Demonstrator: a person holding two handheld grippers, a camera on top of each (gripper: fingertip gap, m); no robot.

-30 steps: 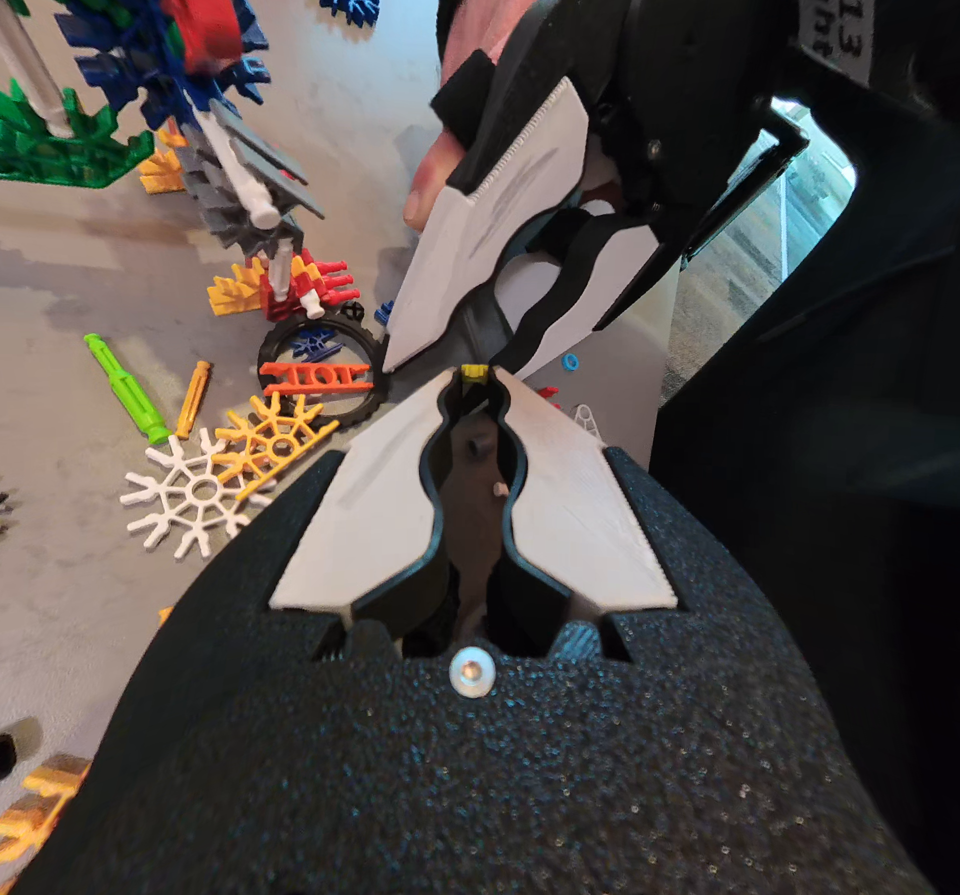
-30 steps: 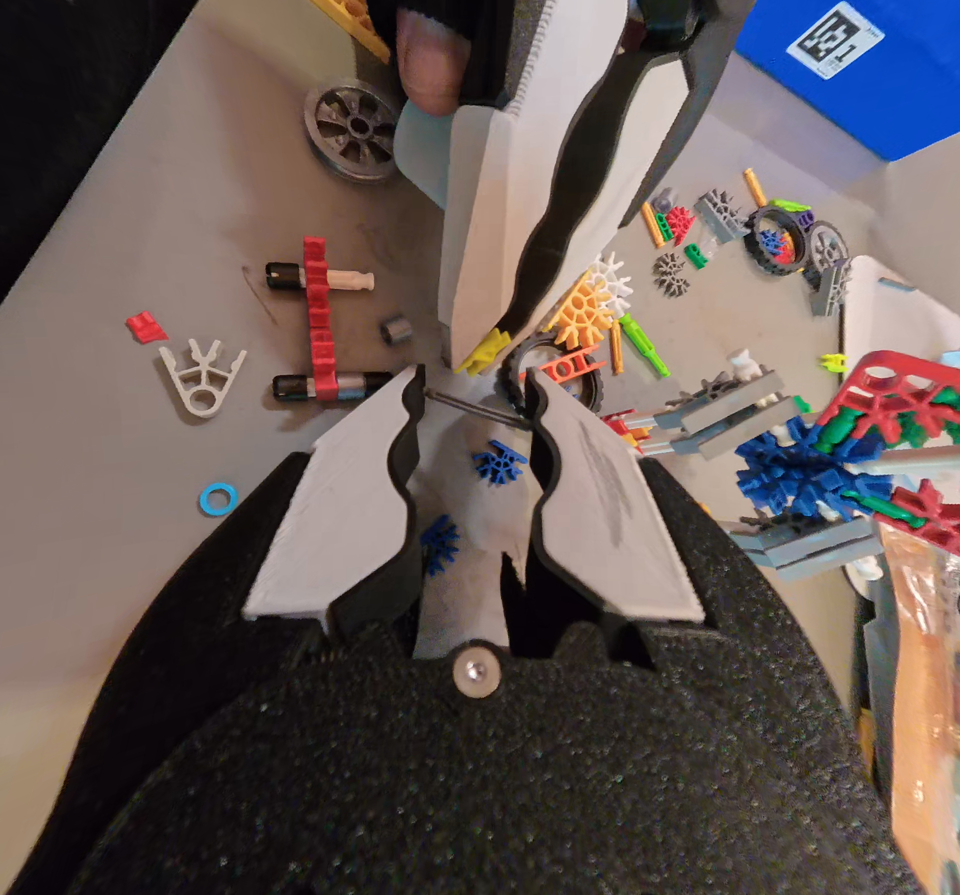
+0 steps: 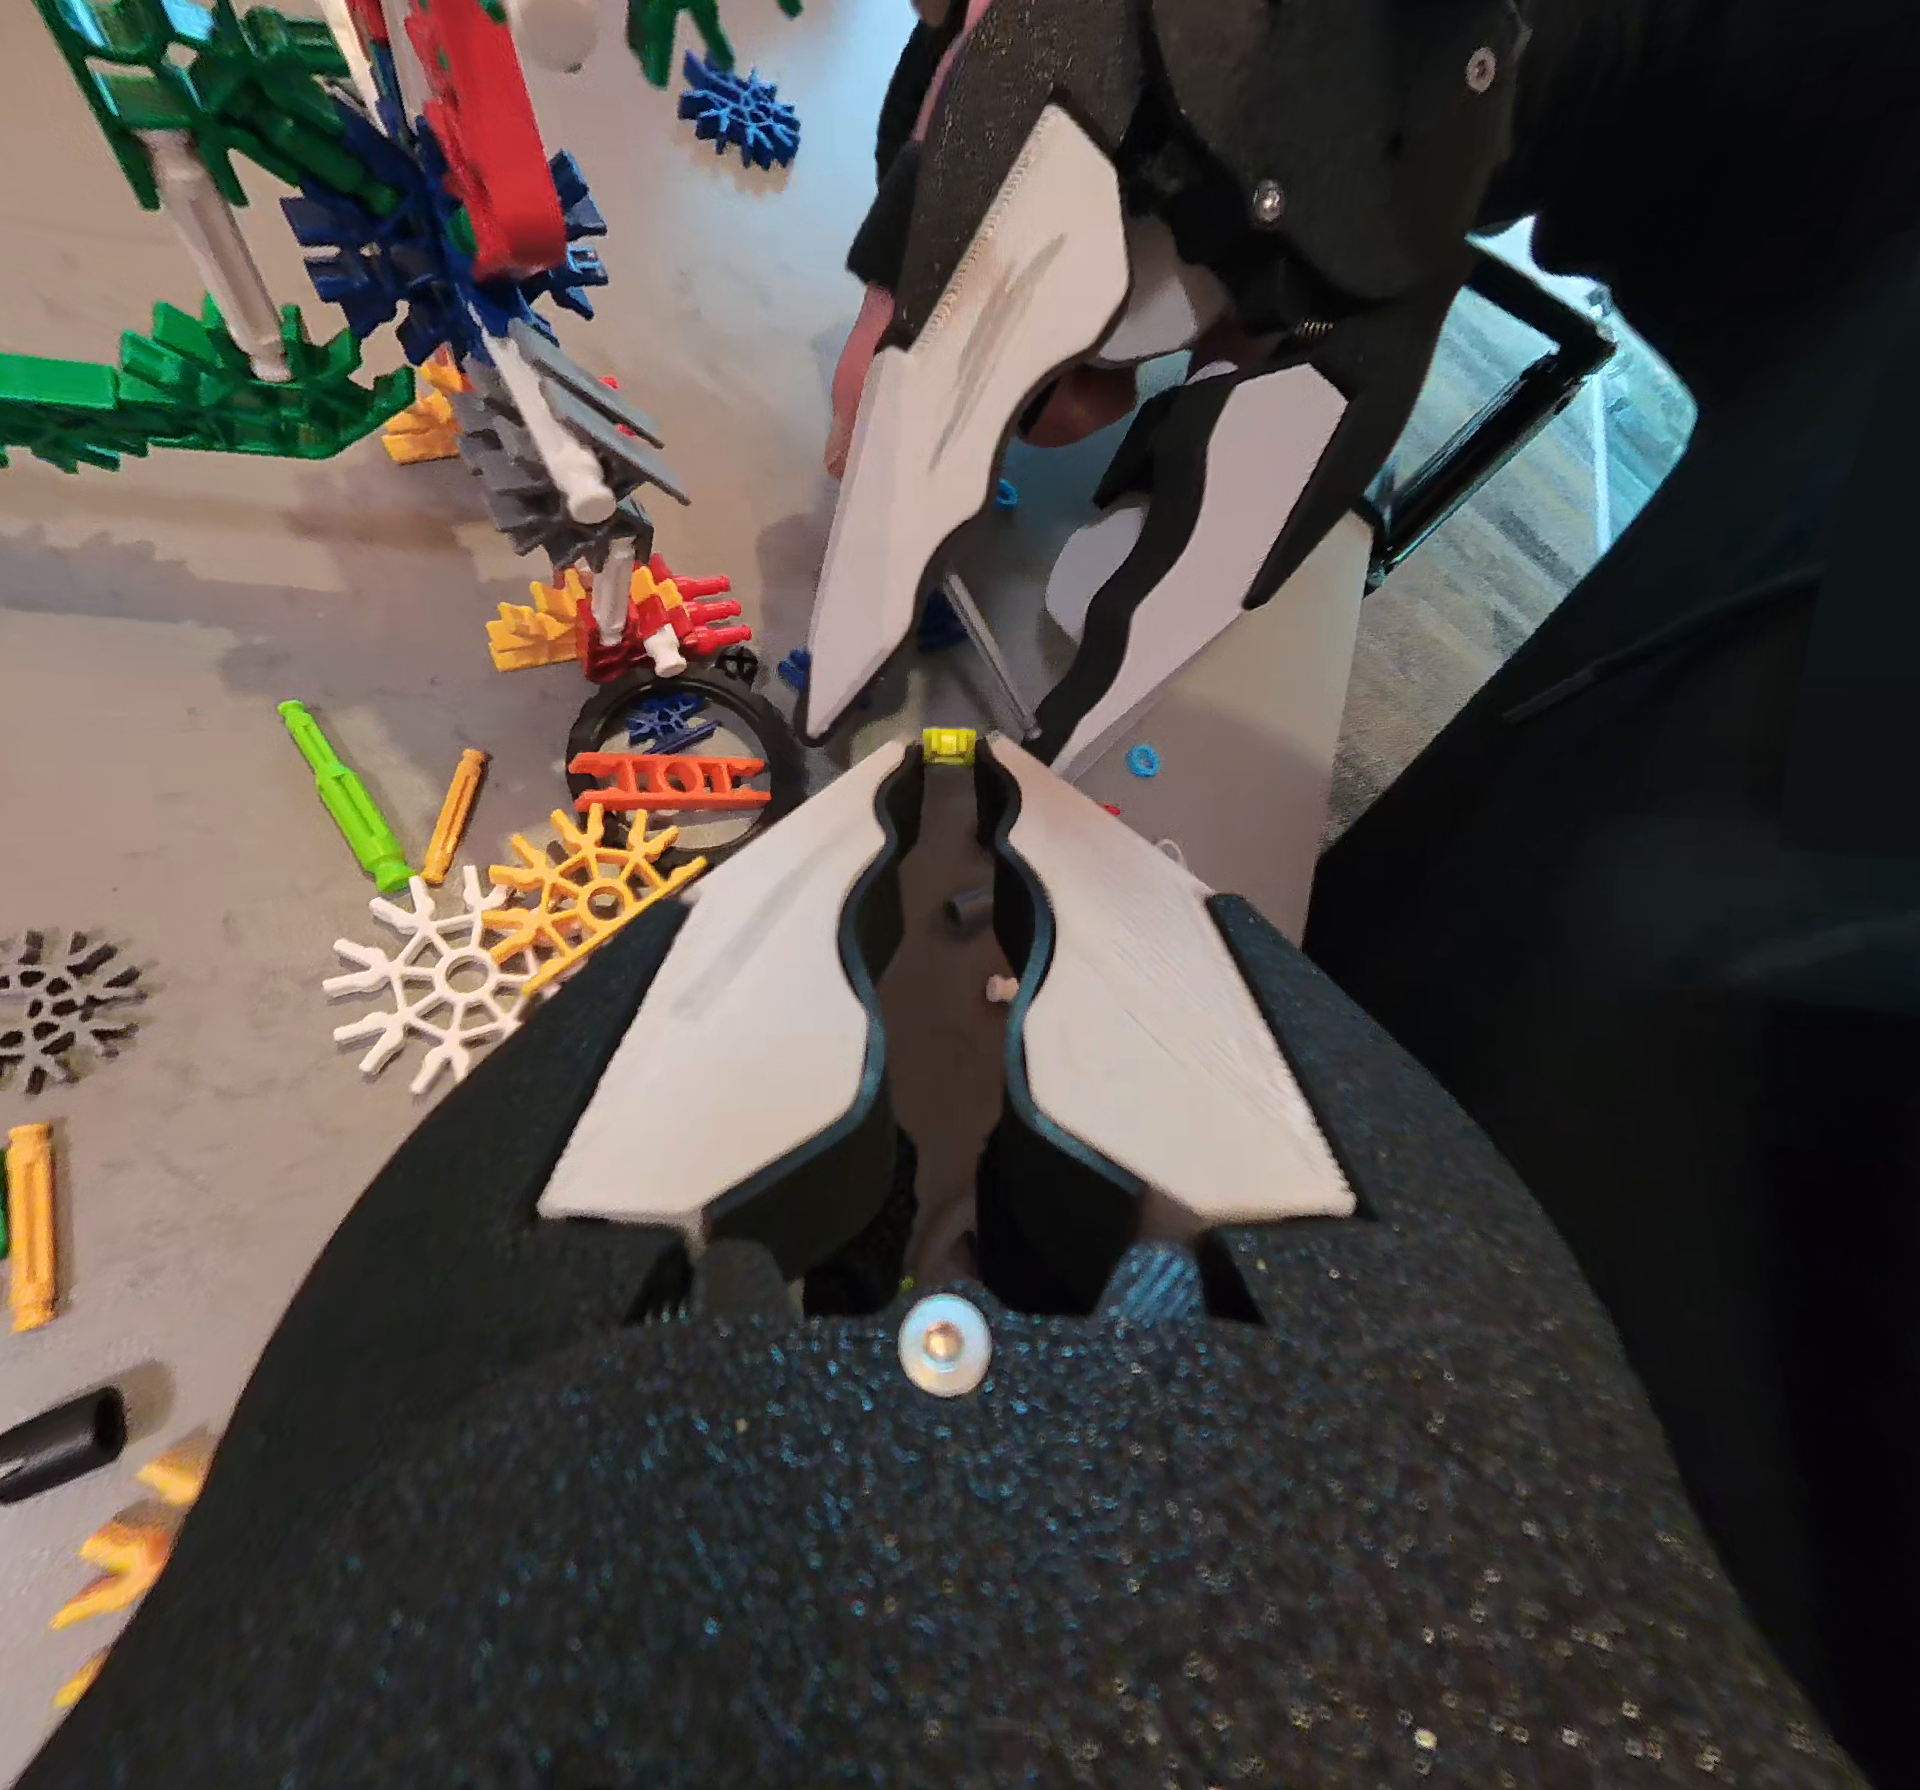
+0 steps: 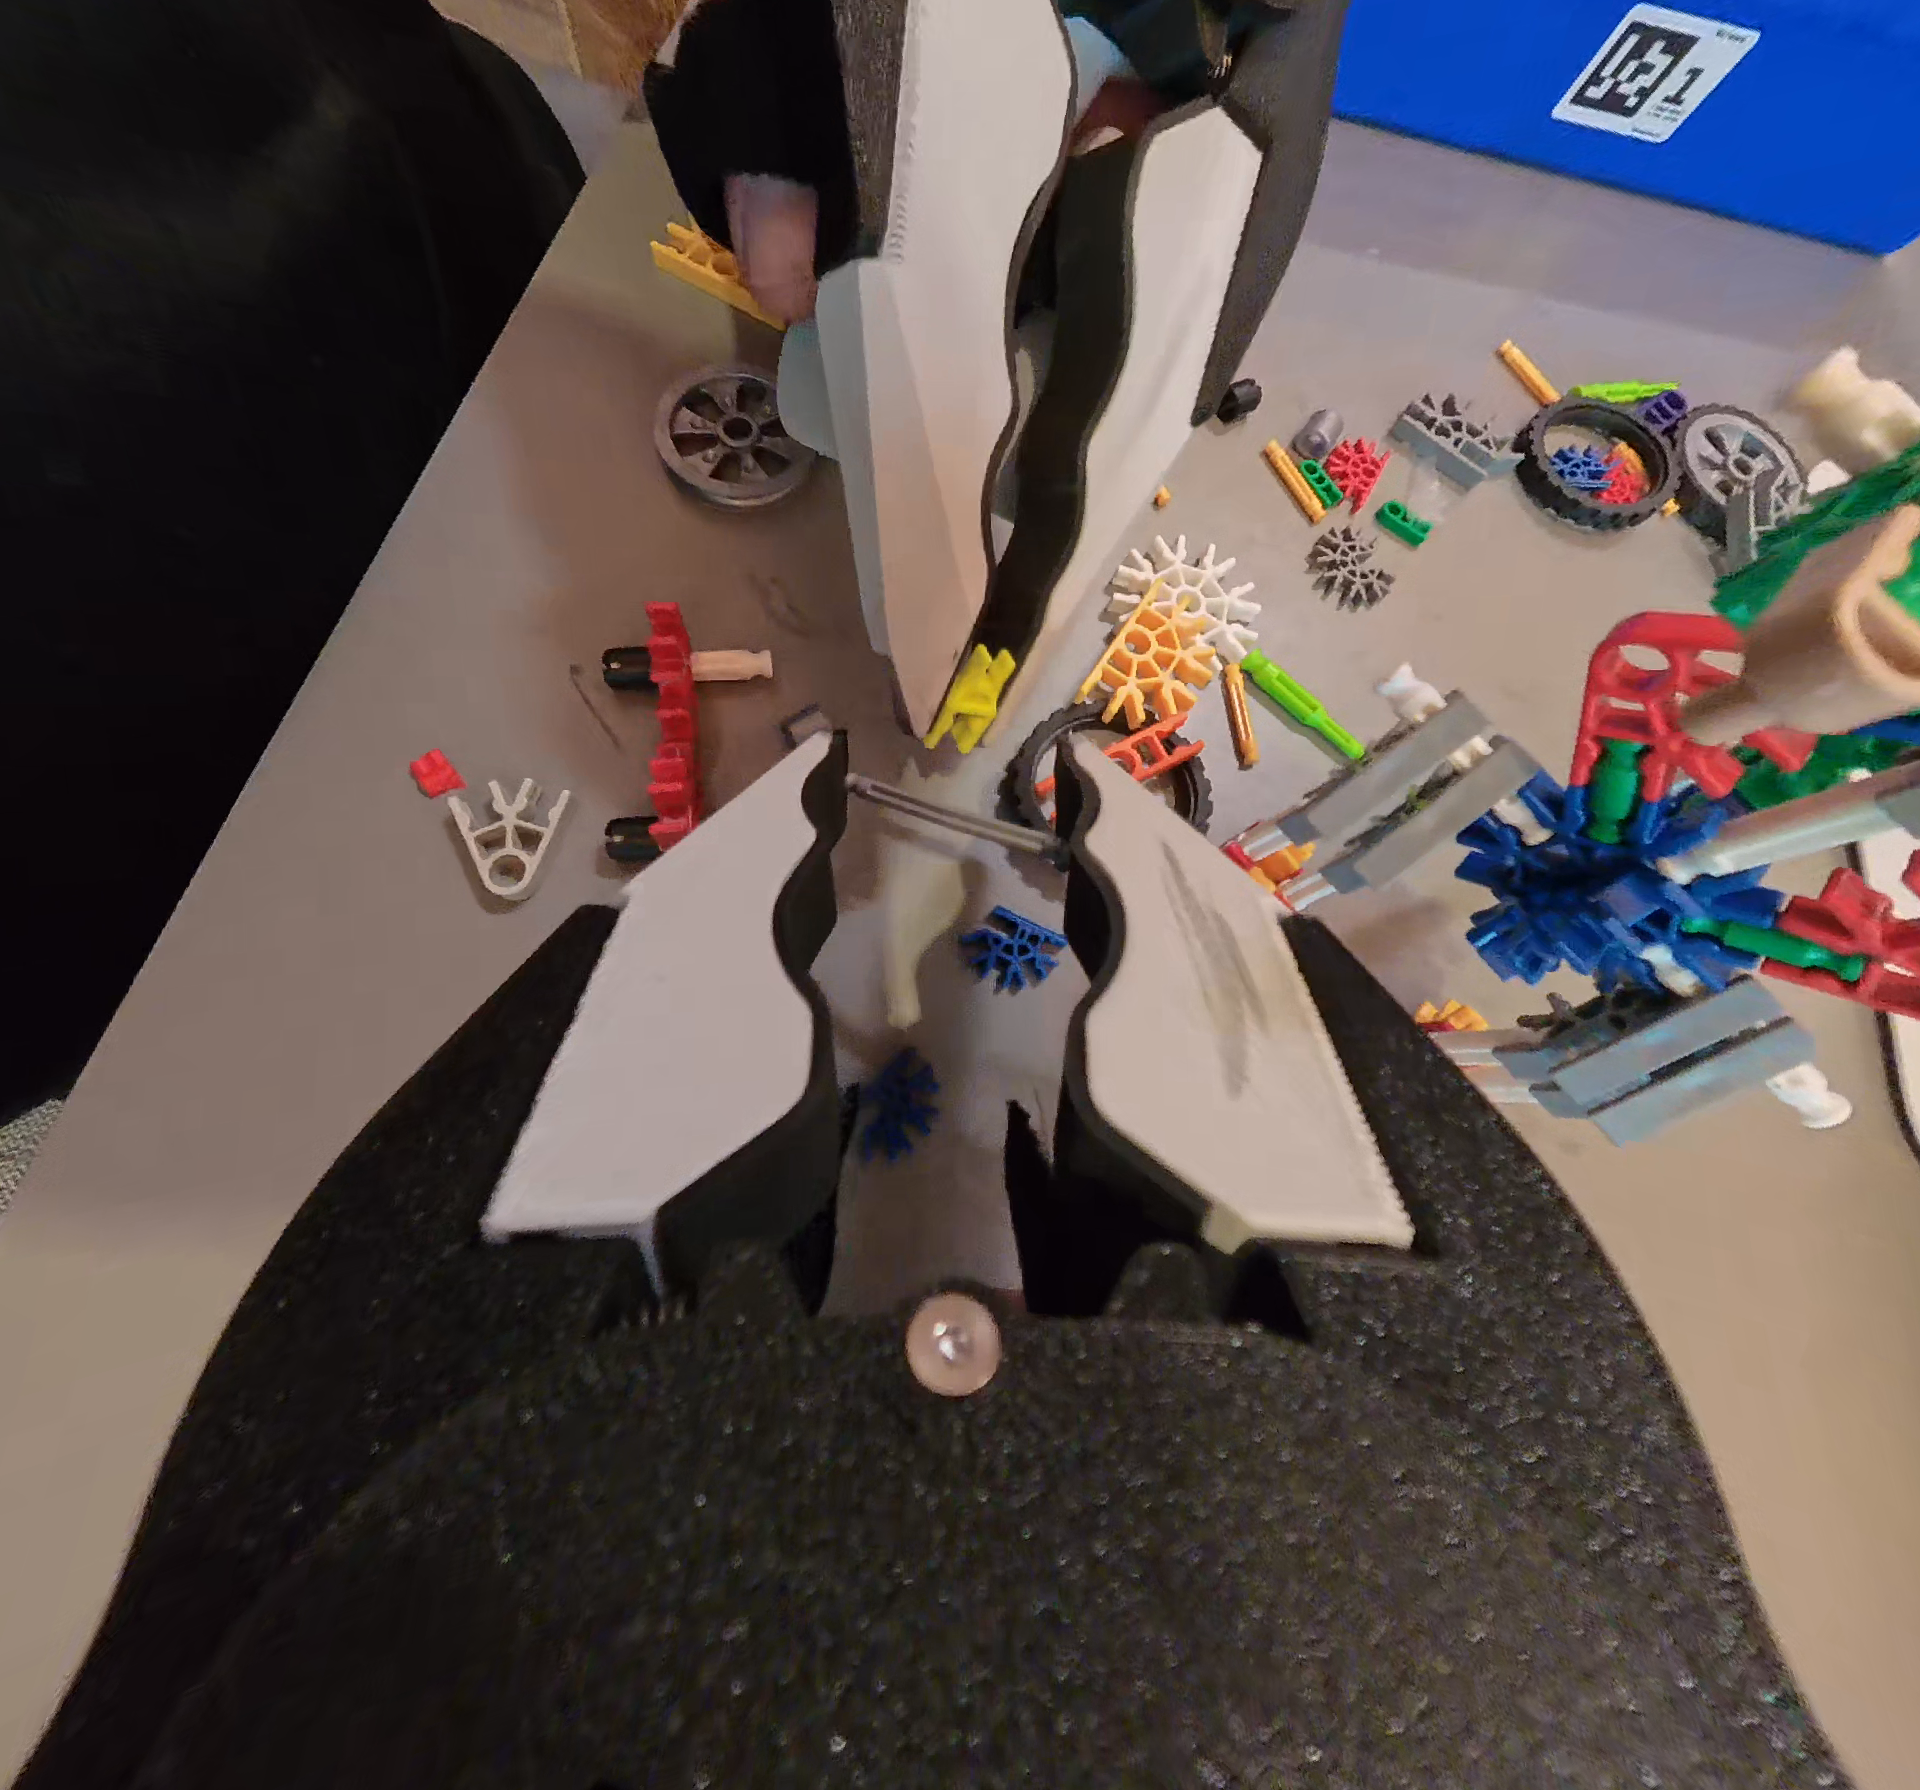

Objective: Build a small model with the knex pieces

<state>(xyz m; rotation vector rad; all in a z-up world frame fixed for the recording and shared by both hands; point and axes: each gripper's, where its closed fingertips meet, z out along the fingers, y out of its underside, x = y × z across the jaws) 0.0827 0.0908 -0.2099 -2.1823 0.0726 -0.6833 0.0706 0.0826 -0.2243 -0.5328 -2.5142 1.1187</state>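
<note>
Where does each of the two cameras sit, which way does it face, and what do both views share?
Left wrist view: sits behind the left claw, looking along its fingers at the small yellow plastic connector pinched at the tips; the right claw and a bare thumb show beyond.
Right wrist view: sits behind the right claw, facing the grey tabletop; a thin grey metal rod spans its tips.
Shared: yellow connector, black rubber tyre ring, white snowflake connector.
</note>
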